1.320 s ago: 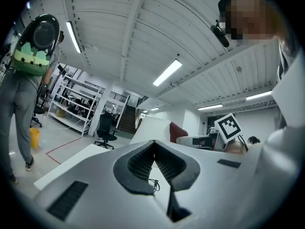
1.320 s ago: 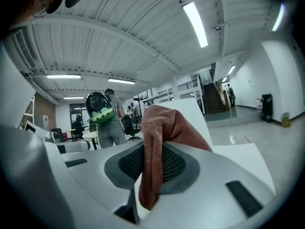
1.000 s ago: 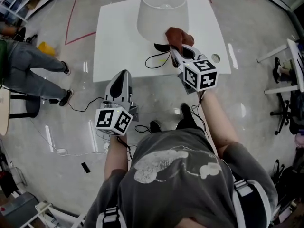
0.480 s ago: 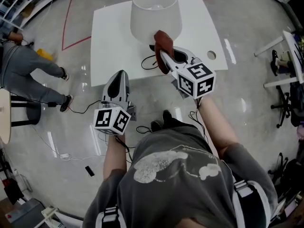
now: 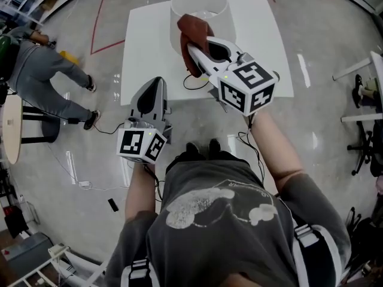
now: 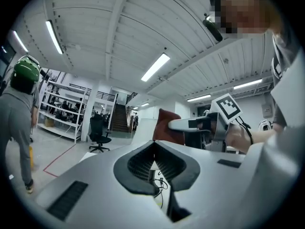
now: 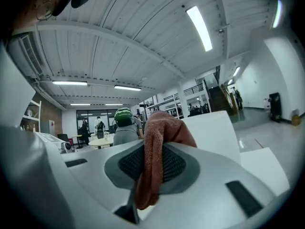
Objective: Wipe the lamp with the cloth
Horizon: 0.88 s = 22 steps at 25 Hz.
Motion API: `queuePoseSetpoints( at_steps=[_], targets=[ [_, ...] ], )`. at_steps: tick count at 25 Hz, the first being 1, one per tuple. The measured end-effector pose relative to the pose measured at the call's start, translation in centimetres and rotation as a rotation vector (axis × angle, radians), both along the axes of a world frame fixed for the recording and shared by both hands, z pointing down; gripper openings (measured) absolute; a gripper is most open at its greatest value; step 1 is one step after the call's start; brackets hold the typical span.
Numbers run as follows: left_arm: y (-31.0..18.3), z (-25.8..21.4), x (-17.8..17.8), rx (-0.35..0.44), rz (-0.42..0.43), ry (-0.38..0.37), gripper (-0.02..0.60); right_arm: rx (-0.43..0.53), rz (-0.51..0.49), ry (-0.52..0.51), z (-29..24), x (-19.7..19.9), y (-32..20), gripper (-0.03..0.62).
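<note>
The lamp stands at the white table's far edge. Your outstretched right gripper pinches the rust cloth at the shade (near side). Your left gripper hangs off the near edge, jaws pressed together.

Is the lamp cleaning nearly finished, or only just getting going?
Done: the cloth is picked up, clamped in the right gripper. In hand: it sits at the lamp shade's near side. Left: probably the rest of the shade; the left gripper hangs shut, empty.

Left gripper closed, right gripper clamped.
</note>
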<state>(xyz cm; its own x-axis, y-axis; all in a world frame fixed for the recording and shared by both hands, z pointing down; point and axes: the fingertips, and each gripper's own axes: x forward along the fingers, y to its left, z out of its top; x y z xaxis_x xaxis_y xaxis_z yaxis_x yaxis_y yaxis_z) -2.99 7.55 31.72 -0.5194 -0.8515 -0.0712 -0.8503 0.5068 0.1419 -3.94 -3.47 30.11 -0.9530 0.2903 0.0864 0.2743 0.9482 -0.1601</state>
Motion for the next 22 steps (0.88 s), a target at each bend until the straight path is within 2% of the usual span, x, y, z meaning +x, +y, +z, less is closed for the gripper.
queuePoseSetpoints(
  at_steps=[4, 8, 16, 22],
  targets=[
    [-0.4, 0.5, -1.1, -0.003, -0.017, 0.006, 0.007, -0.049, 0.001, 0.07, 3.7, -0.7, 0.1, 0.058],
    [1.0, 0.8, -4.2, 0.003, 0.021, 0.037, 0.007, -0.061, 0.048, 0.142, 6.9, -2.4, 1.9, 0.058],
    [1.0, 1.6, -9.6, 0.039, 0.17, 0.073, 0.007, -0.081, 0.202, 0.242, 11.3, -3.9, 3.2, 0.058],
    [4.0, 1.7, -14.6, 0.064, 0.25, 0.097, 0.007, -0.093, 0.327, 0.322, 14.2, -5.9, 6.2, 0.058]
  ],
)
